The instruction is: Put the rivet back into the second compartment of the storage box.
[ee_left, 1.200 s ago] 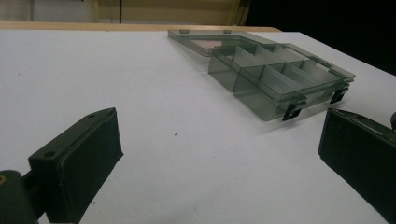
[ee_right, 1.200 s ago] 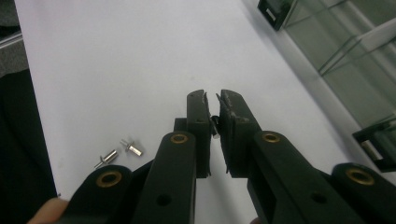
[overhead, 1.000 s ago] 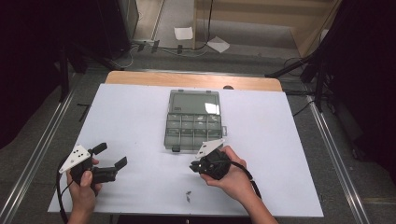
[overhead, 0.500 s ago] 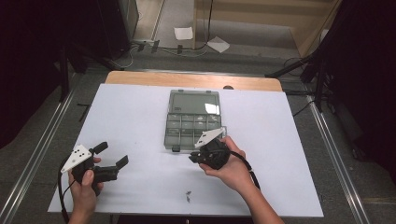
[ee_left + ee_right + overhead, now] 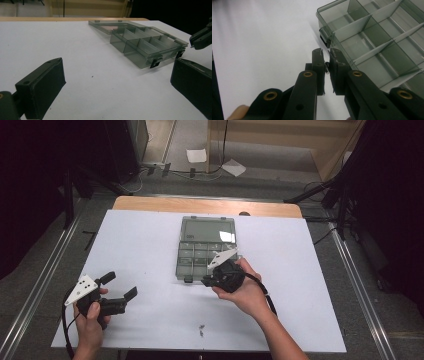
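Centrally in the high view sits the box (image 5: 205, 251), a smoky clear organizer with its lid (image 5: 208, 229) flung open flat toward the top of the frame, so the whole thing runs lengthwise up and down the picture, tray nearer the person and lid beyond. Its divided compartments look empty, and two dark latches (image 5: 188, 279) hang off the near rim. It rests on a white sheet (image 5: 140, 245) that covers most of the table (image 5: 150, 204), whose wooden far edge shows as a strip above the sheet. Wide bare sheet lies left and right of the box and along the bottom of the frame, broken only by a few small dark specks (image 5: 201, 329) near the lower middle. The right gripper (image 5: 207, 280) is at the tray's lower right corner, held just off the near rim; in the right gripper view (image 5: 326, 65) its jaws stand narrow, nearly together, pinching a tiny dark piece (image 5: 327, 67) whose nature I cannot tell, with the tray's corner and a latch (image 5: 325, 40) just beyond the tips. The left gripper (image 5: 120, 286) is at the lower left of the high view, well apart from the box, over bare sheet; in the left gripper view its jaws are spread wide with nothing between them, looking across the sheet at the box (image 5: 147, 47), which sits upper right there, the right gripper's (image 5: 193, 45) tip showing at the right edge.
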{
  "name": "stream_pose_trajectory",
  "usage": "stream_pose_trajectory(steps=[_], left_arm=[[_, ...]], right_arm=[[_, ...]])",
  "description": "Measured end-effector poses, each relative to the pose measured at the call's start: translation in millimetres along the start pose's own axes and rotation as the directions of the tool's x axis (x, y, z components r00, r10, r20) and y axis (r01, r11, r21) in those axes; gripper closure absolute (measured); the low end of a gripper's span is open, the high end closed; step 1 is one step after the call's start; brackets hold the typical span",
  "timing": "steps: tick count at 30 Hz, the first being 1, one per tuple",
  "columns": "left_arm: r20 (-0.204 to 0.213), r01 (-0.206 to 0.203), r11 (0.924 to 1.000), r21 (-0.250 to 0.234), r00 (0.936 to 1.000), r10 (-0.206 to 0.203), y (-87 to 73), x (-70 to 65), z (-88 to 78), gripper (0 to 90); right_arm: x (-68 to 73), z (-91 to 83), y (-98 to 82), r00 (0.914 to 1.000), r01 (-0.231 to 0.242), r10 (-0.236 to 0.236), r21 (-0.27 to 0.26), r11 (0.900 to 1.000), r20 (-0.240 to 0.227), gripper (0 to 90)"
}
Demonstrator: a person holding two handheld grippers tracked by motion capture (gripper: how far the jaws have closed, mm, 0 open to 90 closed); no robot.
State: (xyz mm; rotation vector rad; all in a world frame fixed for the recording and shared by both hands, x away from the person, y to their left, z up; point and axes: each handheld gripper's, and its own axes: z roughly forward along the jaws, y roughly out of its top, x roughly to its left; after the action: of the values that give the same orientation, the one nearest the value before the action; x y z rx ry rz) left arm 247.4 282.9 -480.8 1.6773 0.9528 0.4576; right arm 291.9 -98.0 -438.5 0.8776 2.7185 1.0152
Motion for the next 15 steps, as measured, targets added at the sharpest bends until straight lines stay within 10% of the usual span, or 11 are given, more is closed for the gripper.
stream_pose_trajectory(steps=[15], left_arm=[[0.010, -0.011, 0.9998, 0.014, 0.9999, 0.011, -0.1, 0.0, 0.6, 0.0]], right_arm=[[-14.1, 2.9, 18.0, 0.9999, -0.002, 0.002, 0.023, 1.000, 0.017, 84.3]])
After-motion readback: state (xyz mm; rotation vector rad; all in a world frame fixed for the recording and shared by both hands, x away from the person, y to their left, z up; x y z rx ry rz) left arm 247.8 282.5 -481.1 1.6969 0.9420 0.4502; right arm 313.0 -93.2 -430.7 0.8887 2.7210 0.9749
